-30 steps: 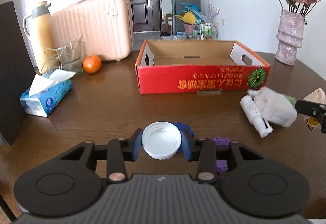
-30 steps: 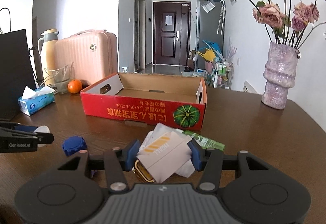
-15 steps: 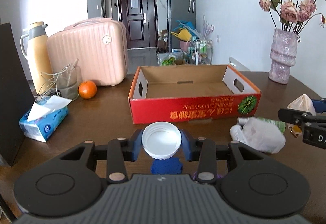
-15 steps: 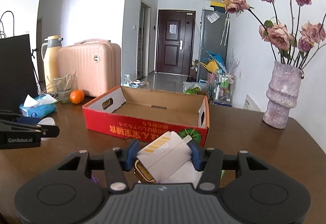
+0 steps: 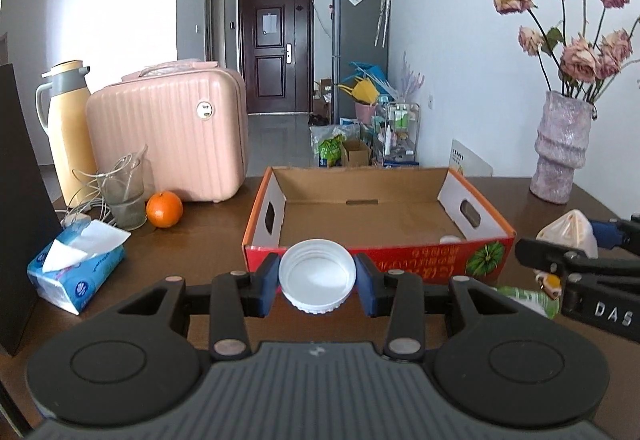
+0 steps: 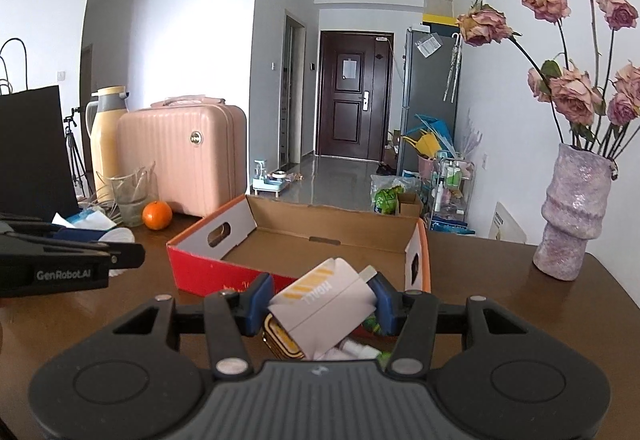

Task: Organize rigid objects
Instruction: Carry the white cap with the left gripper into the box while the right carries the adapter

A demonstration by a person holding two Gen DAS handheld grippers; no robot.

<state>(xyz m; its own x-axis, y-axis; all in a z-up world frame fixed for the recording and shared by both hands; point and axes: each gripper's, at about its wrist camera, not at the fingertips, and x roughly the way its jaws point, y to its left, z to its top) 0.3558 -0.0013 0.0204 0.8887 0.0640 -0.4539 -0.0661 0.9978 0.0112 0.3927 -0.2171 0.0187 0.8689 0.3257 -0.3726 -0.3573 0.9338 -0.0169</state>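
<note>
My left gripper [image 5: 317, 282] is shut on a white round lid [image 5: 317, 280] and holds it above the table, just before the near wall of the red cardboard box [image 5: 376, 260]. A small white thing [image 5: 451, 239] lies inside the box near its right wall. My right gripper [image 6: 320, 306] is shut on a pale pink carton [image 6: 324, 300] with yellow stripes, held above the table near the box's [image 6: 304, 252] right front corner. A green-labelled bottle [image 5: 524, 298] lies on the table below it.
A pink case [image 5: 168, 136], a yellow thermos [image 5: 68, 128], a glass [image 5: 124, 196], an orange [image 5: 164, 209] and a tissue pack [image 5: 76, 276] stand at the left. A black bag [image 5: 20, 200] is at the far left. A vase of roses [image 6: 572, 216] stands at the right.
Both grippers have risen from the table with their objects and moved forward toward the box. The blue and purple caps have dropped out of view.
</note>
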